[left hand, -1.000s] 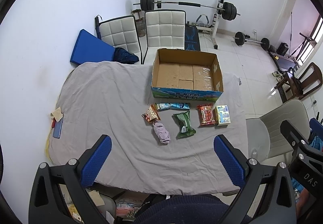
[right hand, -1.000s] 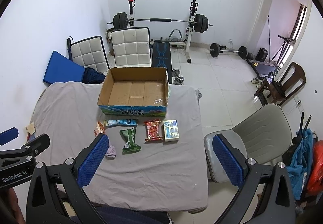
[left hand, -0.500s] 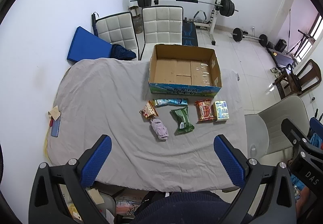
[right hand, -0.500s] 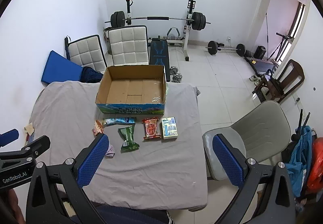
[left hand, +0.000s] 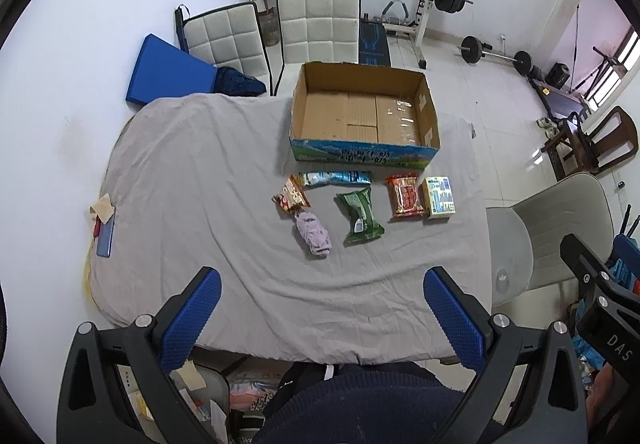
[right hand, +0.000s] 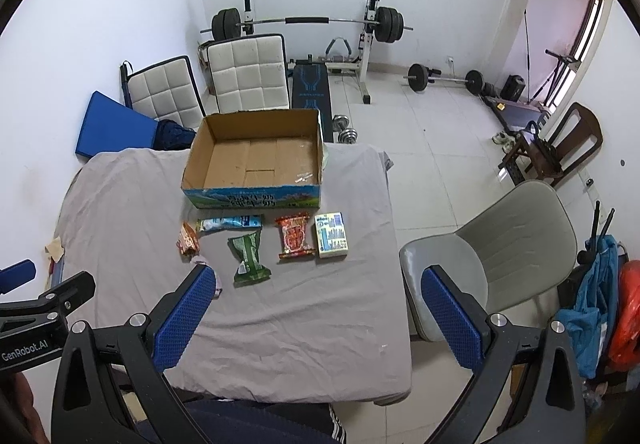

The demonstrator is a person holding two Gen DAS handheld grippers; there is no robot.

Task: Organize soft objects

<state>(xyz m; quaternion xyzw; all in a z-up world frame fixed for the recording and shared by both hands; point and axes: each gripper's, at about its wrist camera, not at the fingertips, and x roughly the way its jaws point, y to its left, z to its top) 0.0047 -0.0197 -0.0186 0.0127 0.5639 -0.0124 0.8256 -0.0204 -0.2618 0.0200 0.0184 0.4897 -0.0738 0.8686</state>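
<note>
while both tools hang high above the counter, the left tool (left hand: pixel 322 298) has its blue pads spread wide with nothing between them, and the right tool (right hand: pixel 316 298) is spread just as wide. below, on the grey sheet (left hand: pixel 192 180), a pink cloth bundle (left hand: pixel 313 233) lies nearest, touching a small red snack pack (left hand: pixel 291 197). beside them sit a green packet (left hand: pixel 360 217), a blue packet (left hand: pixel 335 178), a red packet (left hand: pixel 405 196) and a small carton (left hand: pixel 439 197). just behind them stands the open cardboard box (left hand: pixel 364 154). a grey chair (right hand: pixel 516 240) sits off the counter's right edge.
</note>
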